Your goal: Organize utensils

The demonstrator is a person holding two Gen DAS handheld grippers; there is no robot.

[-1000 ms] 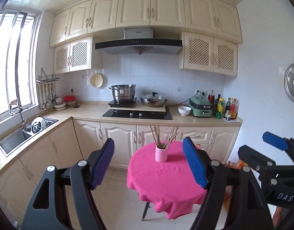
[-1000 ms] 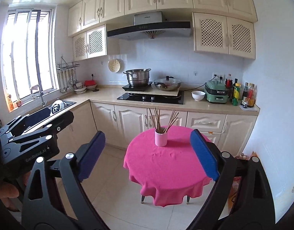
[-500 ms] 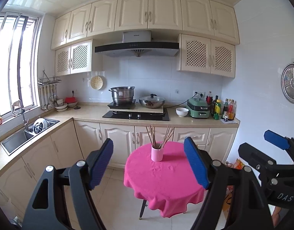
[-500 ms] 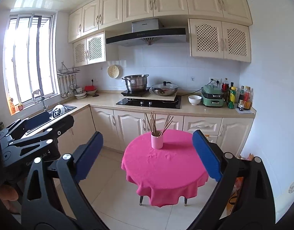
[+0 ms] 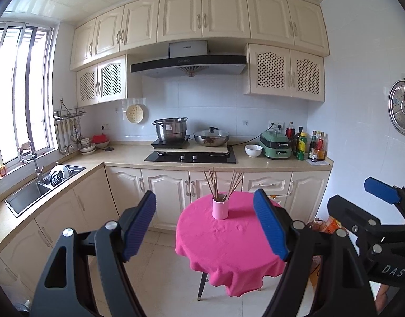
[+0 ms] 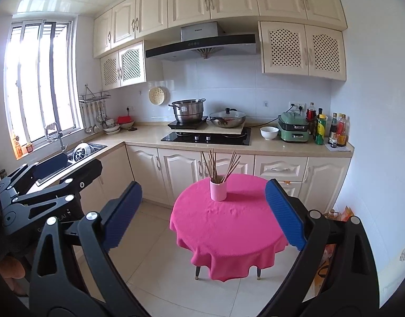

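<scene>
A pink cup (image 5: 220,209) (image 6: 217,189) holding several brown chopsticks (image 5: 215,185) (image 6: 213,165) stands upright at the far side of a round table under a pink cloth (image 5: 229,243) (image 6: 229,224). My left gripper (image 5: 206,224) is open and empty, well short of the table. In the right wrist view my right gripper (image 6: 203,215) is likewise open with nothing between its blue pads. Each gripper also shows at the edge of the other's view: the right gripper (image 5: 382,190) and the left gripper (image 6: 52,163).
A beige counter (image 5: 128,158) runs along the back wall and left side, with a sink (image 5: 28,195), a hob (image 5: 190,155) bearing a steel pot and a wok, a white bowl (image 5: 253,150), a green appliance and bottles (image 5: 308,145). Tiled floor lies around the table.
Both grippers have drawn back and risen a little, so the table and cup sit farther away and lower in view. Both stay open and empty.
</scene>
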